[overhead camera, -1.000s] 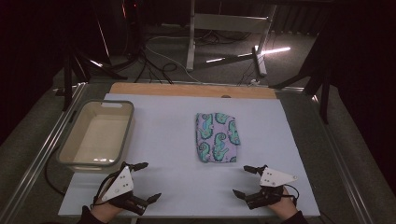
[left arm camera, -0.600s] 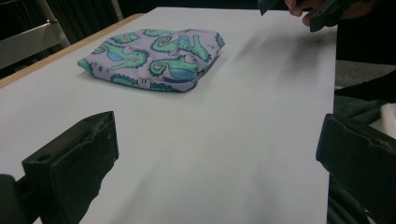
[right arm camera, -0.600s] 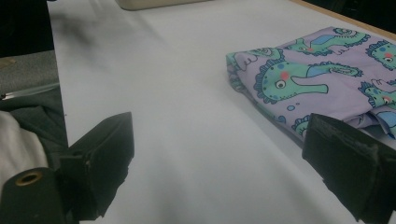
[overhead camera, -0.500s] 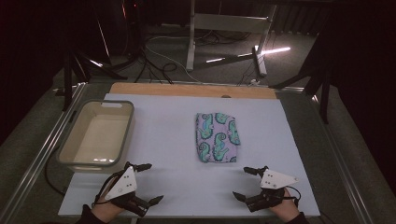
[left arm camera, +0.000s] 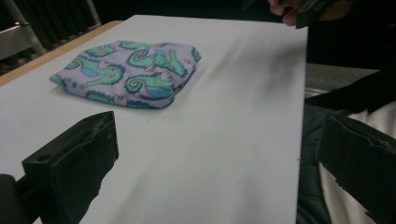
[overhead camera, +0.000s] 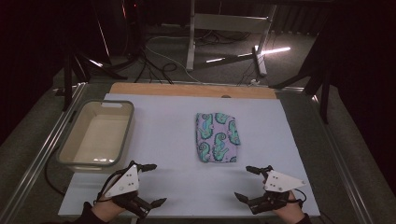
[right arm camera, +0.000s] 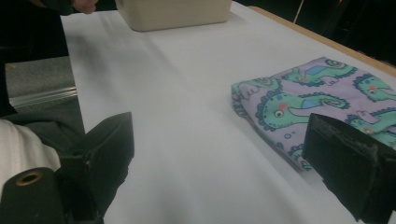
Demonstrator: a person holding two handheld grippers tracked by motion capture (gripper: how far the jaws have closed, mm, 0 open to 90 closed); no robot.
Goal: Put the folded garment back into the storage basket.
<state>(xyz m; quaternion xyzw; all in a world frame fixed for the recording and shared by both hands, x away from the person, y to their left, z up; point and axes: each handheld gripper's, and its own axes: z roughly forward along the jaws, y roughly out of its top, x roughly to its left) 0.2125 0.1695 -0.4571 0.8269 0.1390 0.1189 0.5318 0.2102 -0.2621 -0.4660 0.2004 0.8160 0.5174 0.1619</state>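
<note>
A folded purple cloth printed with green lizard-like figures lies flat on the white table sheet, right of centre. My left gripper hovers near the front edge at the left, open and holding nothing. At the front right, my right gripper is also open and holds nothing. Both point inward toward each other, well short of the cloth. In the left gripper view the cloth lies ahead and left of the wide-apart jaws of that gripper. In the right gripper view the cloth is just beyond the right jaw of that gripper.
A beige plastic bin, empty inside, stands at the table's left; its wall shows far off in the right gripper view. A wooden strip borders the far edge. Metal rails flank the table, with stands and cables on the floor beyond.
My left gripper has drifted slightly right and toward the near edge. The right gripper has barely moved. The cloth and bin lie as before.
</note>
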